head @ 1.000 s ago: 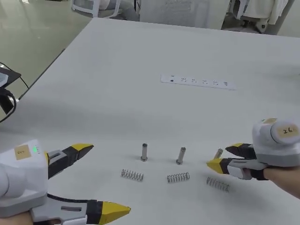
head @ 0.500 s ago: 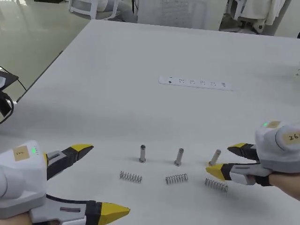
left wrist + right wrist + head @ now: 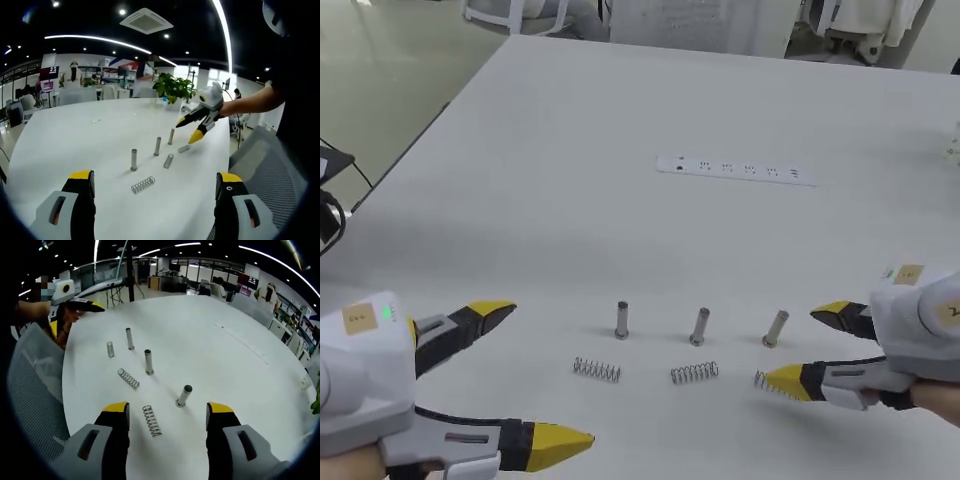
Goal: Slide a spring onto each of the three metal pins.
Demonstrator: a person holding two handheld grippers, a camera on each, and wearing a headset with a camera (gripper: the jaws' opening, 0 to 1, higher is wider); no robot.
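The right gripper point(image 3: 807, 345) has its jaws spread and pinches nothing. It has drawn back from the right pin point(image 3: 775, 328) toward the right spring point(image 3: 151, 421), which now lies between its tips. The left gripper point(image 3: 538, 373) still waits wide open, well apart from the parts. The left pin point(image 3: 622, 320) and middle pin point(image 3: 699, 326) stand bare, with the left spring point(image 3: 596, 369) and middle spring point(image 3: 694, 373) just in front. I judge that the first pick-up is only beginning.
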